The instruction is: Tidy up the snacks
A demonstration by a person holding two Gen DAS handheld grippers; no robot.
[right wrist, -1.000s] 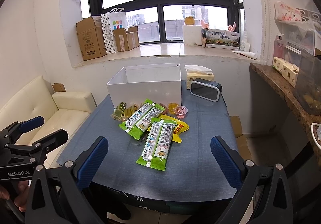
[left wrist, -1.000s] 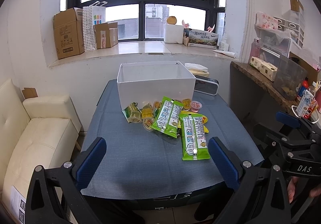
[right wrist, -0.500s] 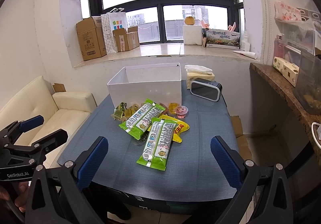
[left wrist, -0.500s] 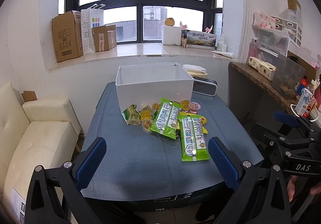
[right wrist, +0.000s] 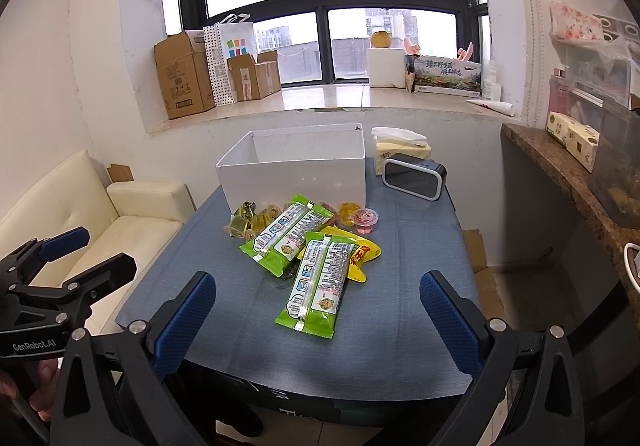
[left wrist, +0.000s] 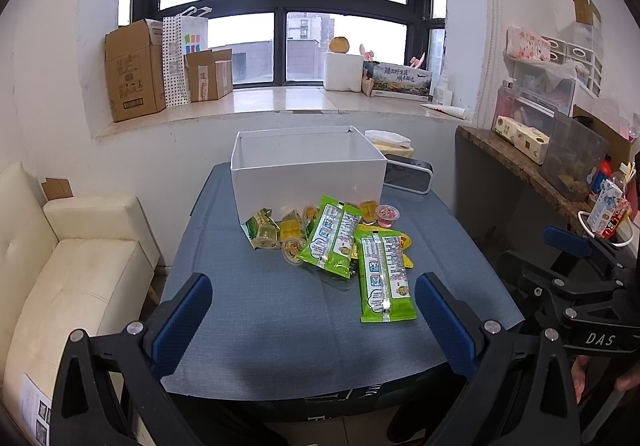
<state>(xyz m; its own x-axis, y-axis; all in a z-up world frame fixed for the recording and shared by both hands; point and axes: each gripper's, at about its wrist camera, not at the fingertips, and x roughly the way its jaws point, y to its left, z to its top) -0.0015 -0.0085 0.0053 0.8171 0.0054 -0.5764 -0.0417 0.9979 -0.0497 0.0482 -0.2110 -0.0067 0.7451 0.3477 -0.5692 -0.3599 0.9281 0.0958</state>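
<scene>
A white open box (left wrist: 306, 170) (right wrist: 296, 174) stands at the far side of a blue-clothed table (left wrist: 248, 310) (right wrist: 384, 326). In front of it lies a pile of snacks: two long green packets (left wrist: 385, 274) (right wrist: 318, 282), the other green packet (left wrist: 334, 236) (right wrist: 290, 232), a yellow packet (right wrist: 362, 252), several small jelly cups (left wrist: 387, 215) (right wrist: 366, 220) and small green-gold wrapped pieces (left wrist: 262, 232) (right wrist: 242, 220). My left gripper (left wrist: 312, 322) is open and empty, at the table's near edge. My right gripper (right wrist: 316, 322) is open and empty, also short of the snacks.
A black speaker-clock (left wrist: 408, 178) (right wrist: 414, 178) and a tissue box (right wrist: 402, 148) sit right of the box. A cream sofa (left wrist: 72, 270) is left, a stone counter (left wrist: 520, 162) right. Cardboard boxes (left wrist: 134, 70) line the windowsill.
Both views have shifted only slightly; the left gripper has risen and tilted a little. The snacks and box have not moved. Both grippers stay open.
</scene>
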